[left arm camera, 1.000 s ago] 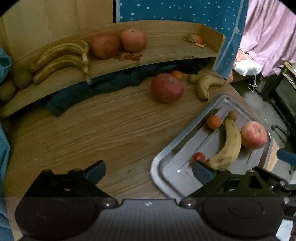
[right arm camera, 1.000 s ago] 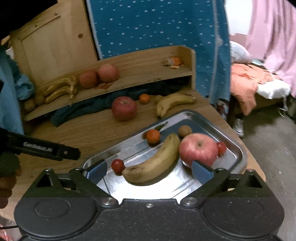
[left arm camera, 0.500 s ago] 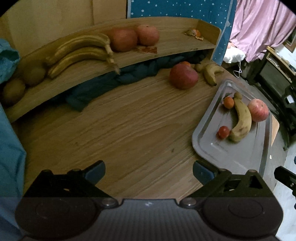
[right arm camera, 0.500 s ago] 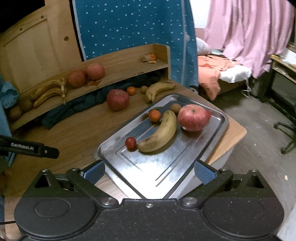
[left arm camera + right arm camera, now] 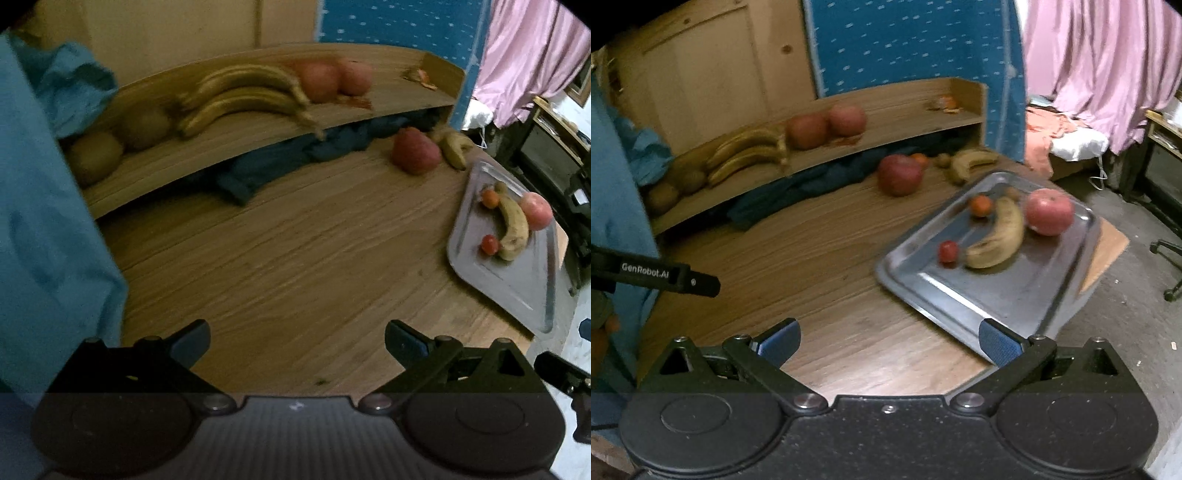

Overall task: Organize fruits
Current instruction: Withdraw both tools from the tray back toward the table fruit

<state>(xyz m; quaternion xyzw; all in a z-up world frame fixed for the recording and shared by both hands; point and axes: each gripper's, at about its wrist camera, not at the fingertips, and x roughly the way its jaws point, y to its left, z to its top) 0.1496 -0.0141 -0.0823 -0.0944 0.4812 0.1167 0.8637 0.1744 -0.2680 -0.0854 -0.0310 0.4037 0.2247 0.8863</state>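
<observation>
Both grippers empty, fingers spread wide, hovering above bare wood at the near edge of the desk (image 5: 820, 251): left gripper (image 5: 297, 341) over the middle of the desktop, right gripper (image 5: 889, 341) just short of the near corner of the metal tray (image 5: 1004, 291). On the tray, at the desk's right end and overhanging its edge: a banana (image 5: 999, 236) lying along the middle, a red apple (image 5: 1049, 211) touching its far right side, a small orange fruit (image 5: 981, 205) near its far tip, a small red tomato-like fruit (image 5: 948, 252) just beside its near tip, and a brownish round fruit (image 5: 1012, 192) behind, partly hidden. On the desk beyond the tray: a large dark-red apple (image 5: 899, 174), a small orange (image 5: 919, 158) behind it, a short banana (image 5: 971, 160) to the right. On the raised wooden shelf (image 5: 894, 110) at the back: two long bananas (image 5: 750, 153), two reddish apples (image 5: 827, 125) touching each other, two brown kiwi-like fruits (image 5: 118, 144) at the left end, scraps of orange peel (image 5: 945, 103) at the right end. Dark blue cloth (image 5: 295, 158) bunched under the shelf. Both views blurred.
</observation>
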